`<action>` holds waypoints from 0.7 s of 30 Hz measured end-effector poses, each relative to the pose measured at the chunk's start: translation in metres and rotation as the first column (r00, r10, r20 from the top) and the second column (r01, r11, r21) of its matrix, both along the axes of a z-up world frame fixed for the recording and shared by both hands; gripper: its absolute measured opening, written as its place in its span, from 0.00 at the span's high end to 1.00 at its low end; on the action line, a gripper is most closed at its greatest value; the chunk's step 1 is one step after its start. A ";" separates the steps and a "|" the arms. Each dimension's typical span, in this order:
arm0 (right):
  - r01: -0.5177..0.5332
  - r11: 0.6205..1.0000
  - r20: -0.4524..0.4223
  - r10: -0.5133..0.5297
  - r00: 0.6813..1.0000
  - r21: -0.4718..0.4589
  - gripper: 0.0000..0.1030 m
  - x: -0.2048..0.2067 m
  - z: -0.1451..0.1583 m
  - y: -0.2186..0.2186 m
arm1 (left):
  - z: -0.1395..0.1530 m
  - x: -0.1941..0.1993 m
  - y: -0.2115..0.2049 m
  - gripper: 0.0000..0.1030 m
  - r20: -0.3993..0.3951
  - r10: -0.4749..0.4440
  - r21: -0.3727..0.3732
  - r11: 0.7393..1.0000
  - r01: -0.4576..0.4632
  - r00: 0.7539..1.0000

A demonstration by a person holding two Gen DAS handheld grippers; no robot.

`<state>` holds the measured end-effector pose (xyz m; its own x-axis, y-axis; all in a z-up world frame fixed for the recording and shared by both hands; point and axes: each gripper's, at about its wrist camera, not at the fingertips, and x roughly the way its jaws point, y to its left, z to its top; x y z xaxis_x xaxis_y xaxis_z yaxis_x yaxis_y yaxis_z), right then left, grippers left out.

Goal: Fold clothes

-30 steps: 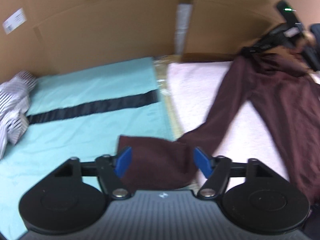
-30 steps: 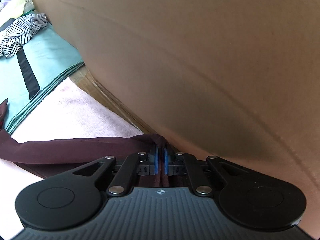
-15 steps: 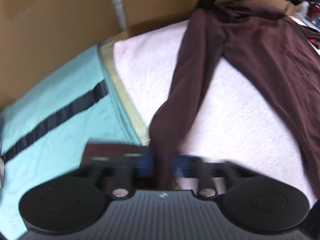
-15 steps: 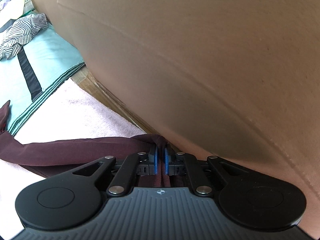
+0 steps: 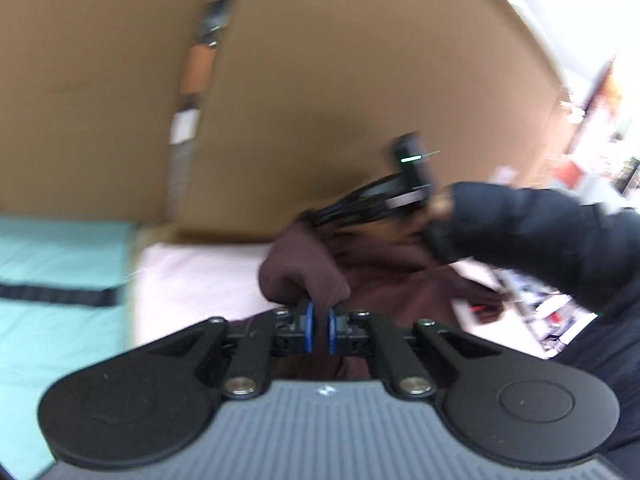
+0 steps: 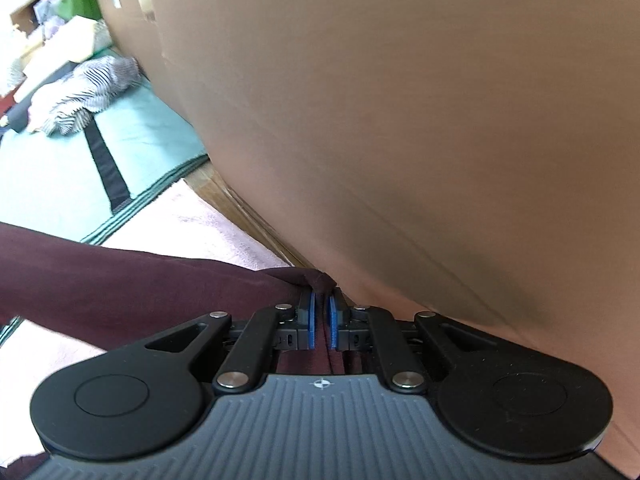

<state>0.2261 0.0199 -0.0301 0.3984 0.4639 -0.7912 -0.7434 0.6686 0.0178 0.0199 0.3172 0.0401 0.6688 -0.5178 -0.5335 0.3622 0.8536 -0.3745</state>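
Maroon garment (image 5: 304, 276) — now pinched, lifted by left gripper (image 5: 319, 330)

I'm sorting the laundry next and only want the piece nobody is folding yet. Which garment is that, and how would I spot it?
Start at the tall cardboard wall and follow its foot to the teal mat with the black stripe. At the mat's far end lies the striped garment, crumpled in a heap. Its thin dark and white stripes set it apart from the plain maroon garment, which both grippers hold.
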 end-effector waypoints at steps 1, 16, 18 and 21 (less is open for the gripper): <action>-0.002 1.000 -0.001 0.002 1.000 0.011 0.94 -0.001 0.001 -0.006 | 0.007 -0.002 -0.019 0.99 0.022 -0.031 -0.006 1.000 0.031 0.999; 0.134 0.989 -0.117 -0.126 0.985 0.064 0.87 0.006 -0.035 -0.135 | -0.110 0.077 -0.271 0.74 -0.246 -0.236 -0.054 0.972 0.230 0.940; 0.134 0.989 -0.114 -0.127 0.985 0.058 0.73 -0.002 -0.032 -0.144 | -0.118 0.075 -0.277 0.49 -0.277 -0.207 -0.018 0.978 0.210 0.938; 0.120 0.992 -0.056 -0.118 0.991 0.042 0.59 -0.019 -0.015 -0.158 | -0.108 0.062 -0.265 0.18 -0.255 -0.157 0.012 0.986 0.166 0.954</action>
<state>0.2069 -0.1382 -0.0455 0.4111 0.4517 -0.7918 -0.6558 0.7499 0.0872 0.0816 0.0526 -0.0678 0.4190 -0.5871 -0.6926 0.3937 0.8049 -0.4441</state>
